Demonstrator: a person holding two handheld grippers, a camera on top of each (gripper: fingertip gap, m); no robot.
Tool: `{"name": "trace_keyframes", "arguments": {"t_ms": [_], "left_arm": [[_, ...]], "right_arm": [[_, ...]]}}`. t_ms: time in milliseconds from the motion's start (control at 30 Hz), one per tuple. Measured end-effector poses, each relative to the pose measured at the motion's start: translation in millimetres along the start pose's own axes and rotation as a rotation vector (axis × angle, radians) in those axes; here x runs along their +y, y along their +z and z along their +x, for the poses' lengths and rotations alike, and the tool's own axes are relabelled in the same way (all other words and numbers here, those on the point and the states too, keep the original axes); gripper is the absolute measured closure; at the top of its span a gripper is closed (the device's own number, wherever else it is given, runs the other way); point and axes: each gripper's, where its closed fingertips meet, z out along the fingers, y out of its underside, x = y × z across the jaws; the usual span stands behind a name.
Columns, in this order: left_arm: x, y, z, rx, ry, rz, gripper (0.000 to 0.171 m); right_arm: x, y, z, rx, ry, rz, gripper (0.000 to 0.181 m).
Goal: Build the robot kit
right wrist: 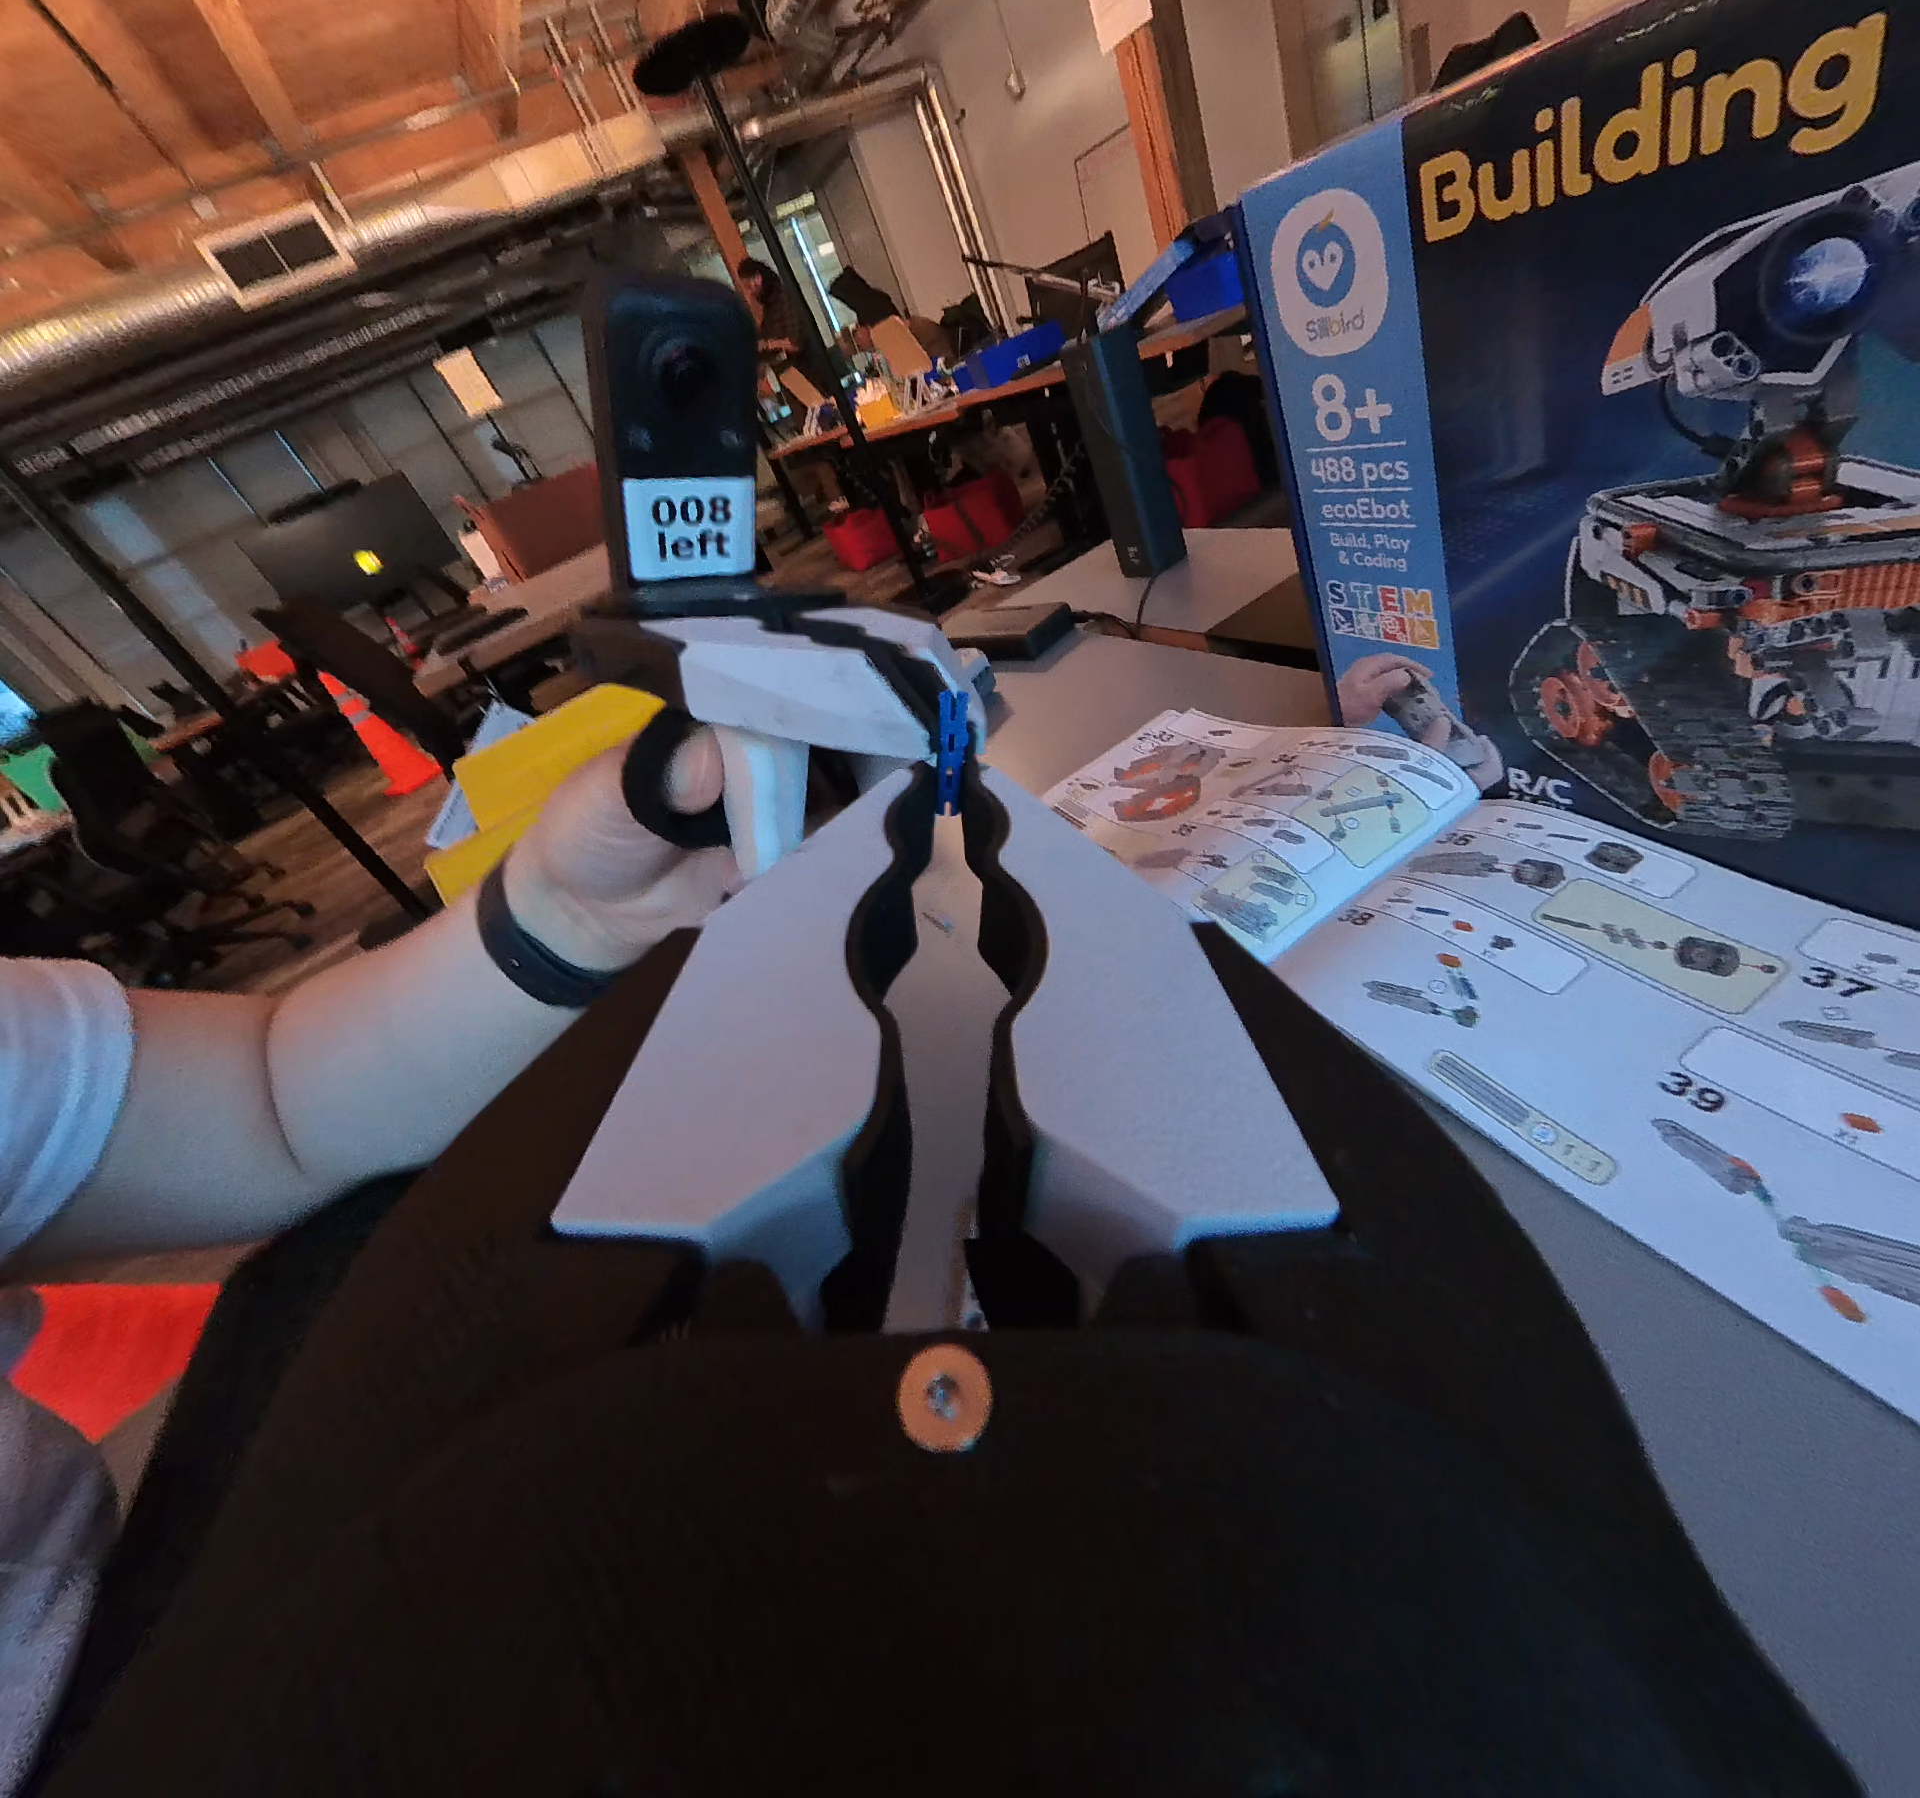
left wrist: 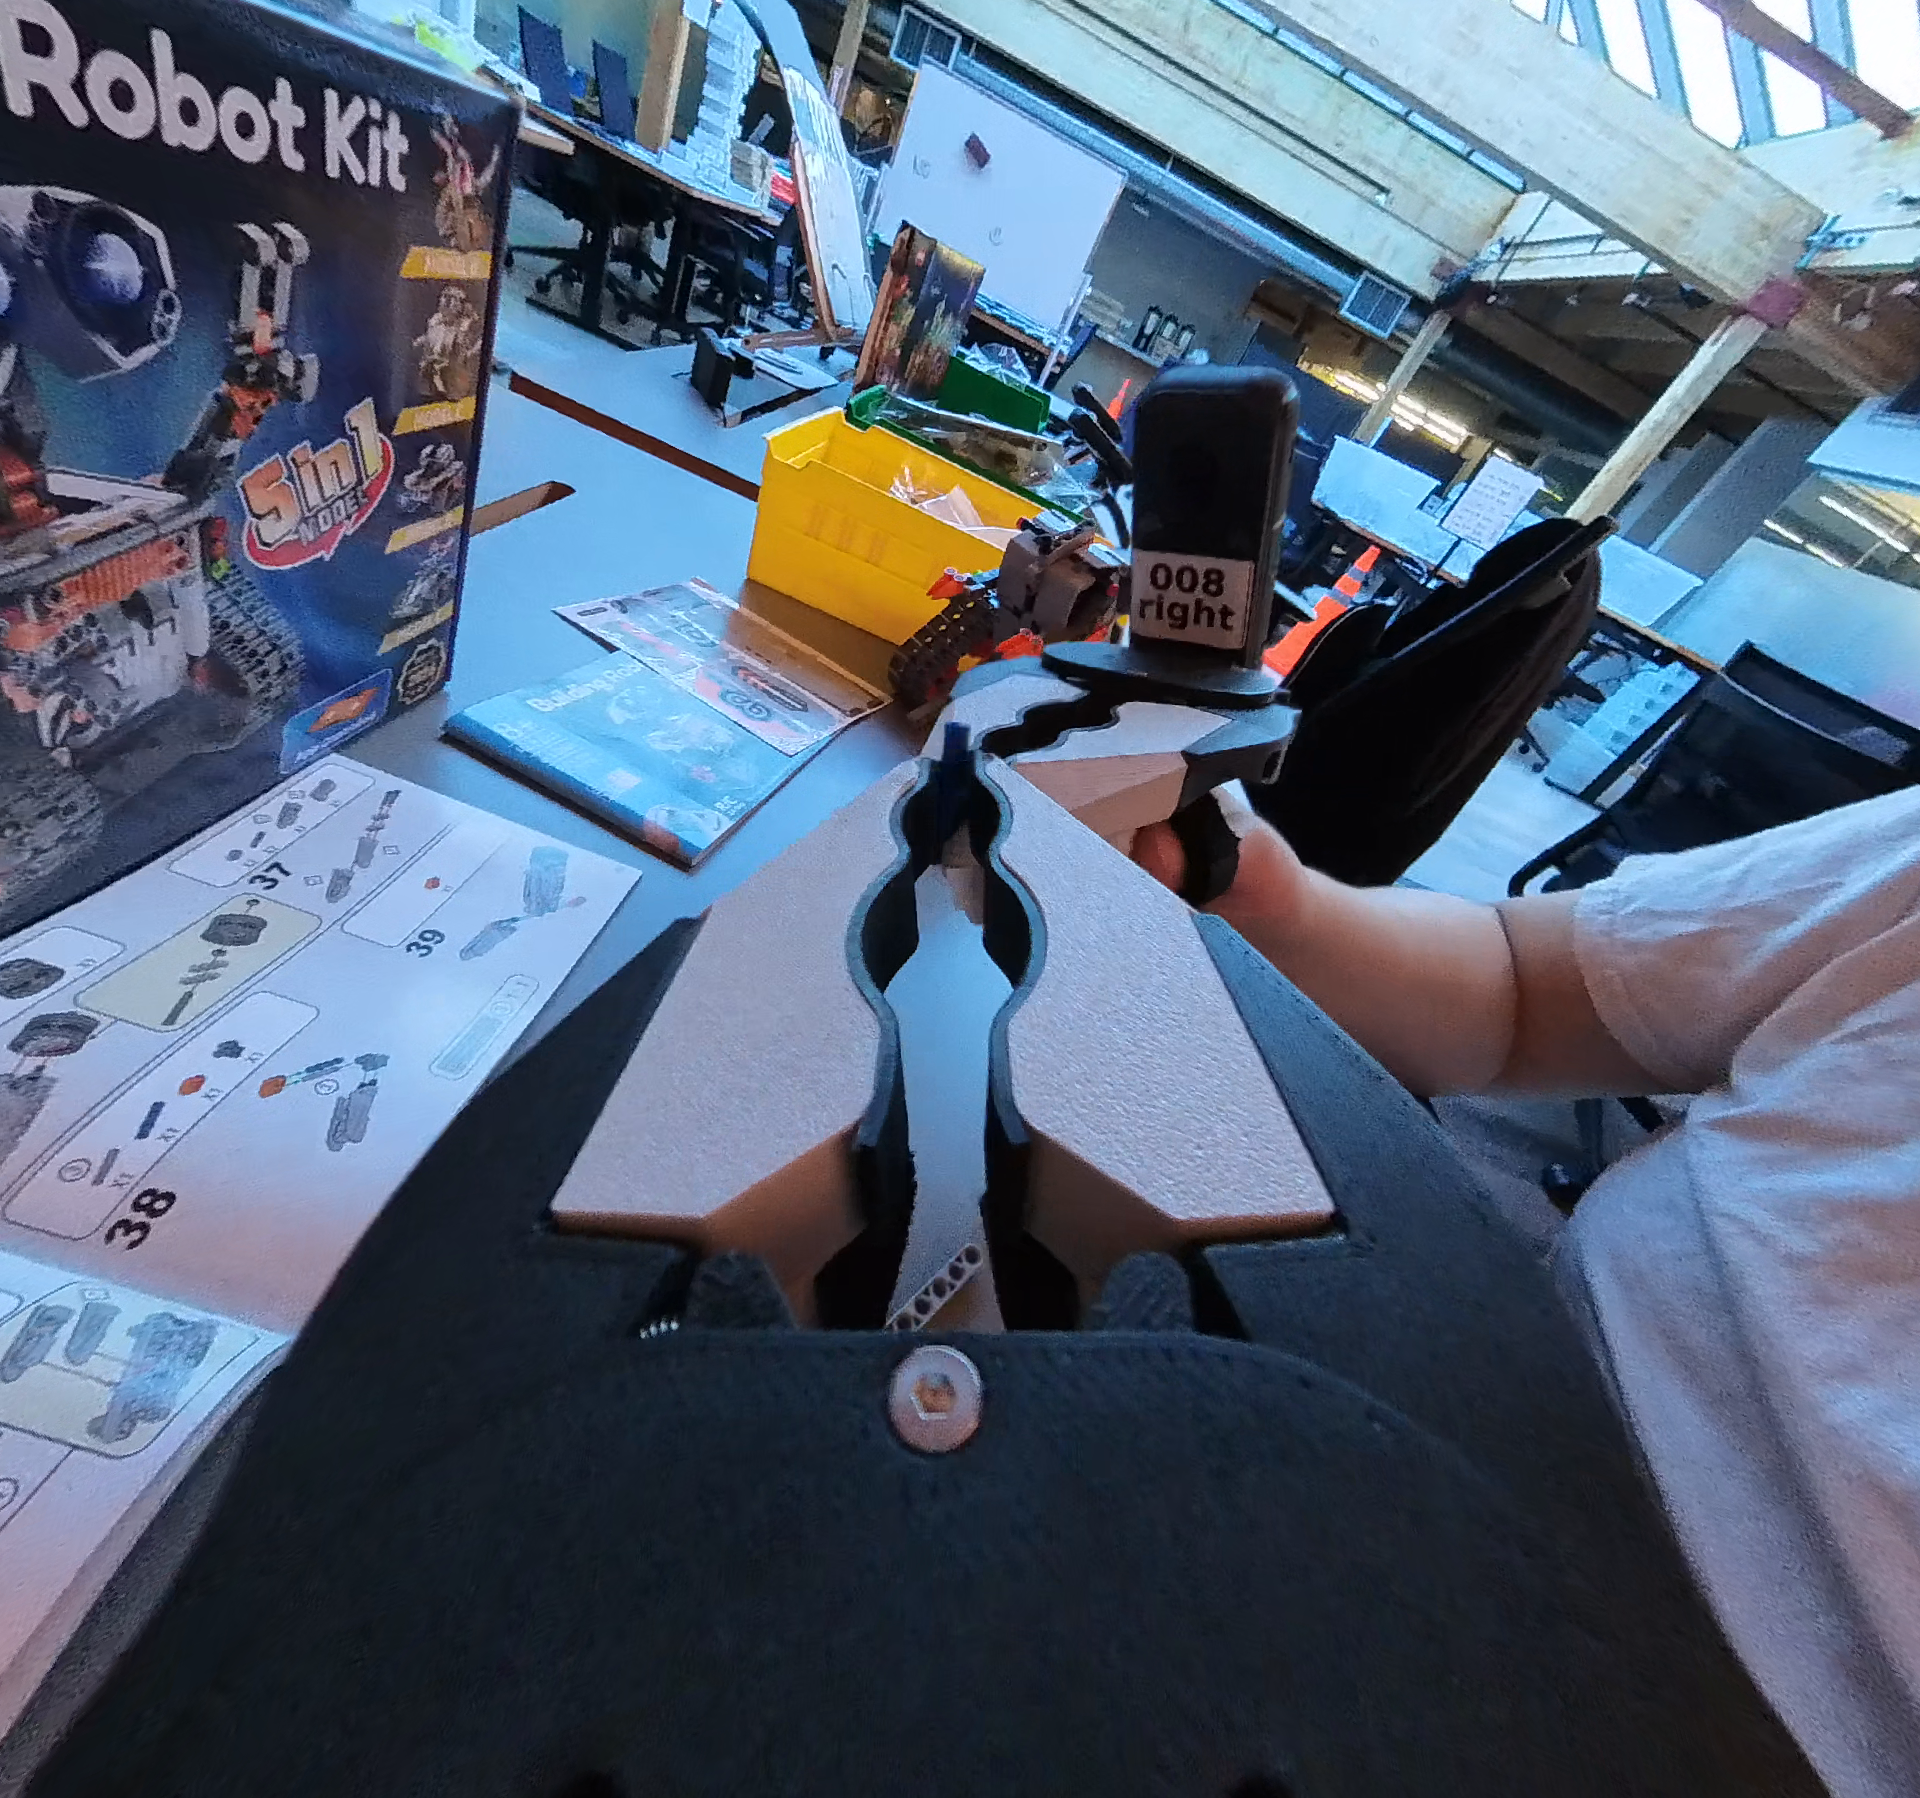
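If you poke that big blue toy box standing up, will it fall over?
Probably. The big blue cardboard kit box stands upright on its narrow edge on the grey table, so a high push may tip it. It likely feels light and stiff.

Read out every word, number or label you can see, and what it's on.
I can't repeat writing; here's what bears it.
Box: large print, numbers.
Open manual: step numbers.
Booklet: cover print, blurred.
White tag on each camera.
Blue piece, pinched by left gripper and right gripper: none.

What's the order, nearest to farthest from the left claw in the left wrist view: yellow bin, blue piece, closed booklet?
1. Blue piece: at the left claw tips.
2. Closed booklet: on the table, left.
3. Yellow bin: beyond, farther back.
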Motion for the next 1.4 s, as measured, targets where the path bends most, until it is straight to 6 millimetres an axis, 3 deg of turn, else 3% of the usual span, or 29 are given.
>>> {"name": "trace_keyframes", "arguments": {"t_ms": [100, 167, 233, 333, 467, 533, 667, 833, 967, 1233, 1300, 1400], "left_arm": [[3, -4, -5, -0.004, -0.026, -0.045, 0.168], [1, -8, -7, -0.017, -0.024, -0.059, 0.147], [1, -8, -7, -0.046, -0.004, -0.086, 0.141], [12, -3, -8, -0.107, 0.047, -0.162, 0.141], [18, 3, -9, -0.144, 0.106, -0.181, 0.151], [20, 4, -7, -0.126, 0.116, -0.181, 0.166], [20, 5, -5, -0.108, 0.113, -0.171, 0.168], [-3, -1, 12, 0.055, -0.084, -0.016, 0.169], [-11, -5, 22, 0.164, -0.164, 0.033, 0.170], [-3, 2, 28, 0.181, -0.170, -0.004, 0.169], [-2, 3, 28, 0.185, -0.179, -0.009, 0.169], [0, 3, 30, 0.199, -0.155, -0.025, 0.169]], "right_arm": [[4, -3, 11, 0.105, -0.193, -0.077, 0.178], [4, -7, 18, 0.218, -0.435, -0.139, 0.178], [3, -10, 23, 0.322, -0.664, -0.199, 0.177], [2, -11, 20, 0.389, -0.873, -0.231, 0.177], [9, -9, 19, 0.406, -0.997, -0.285, 0.177], [13, -9, 18, 0.383, -1.035, -0.309, 0.177], [12, -12, 15, 0.340, -1.019, -0.293, 0.177], [-17, -25, -11, 0.214, -1.021, 0.028, 0.174], [-24, -32, -23, 0.077, -0.890, 0.093, 0.168], [-16, -33, -22, 0.083, -0.980, 0.039, 0.167], [-13, -32, -20, 0.097, -1.005, 0.016, 0.177], [-11, -32, -21, 0.071, -0.980, -0.005, 0.177]]}}
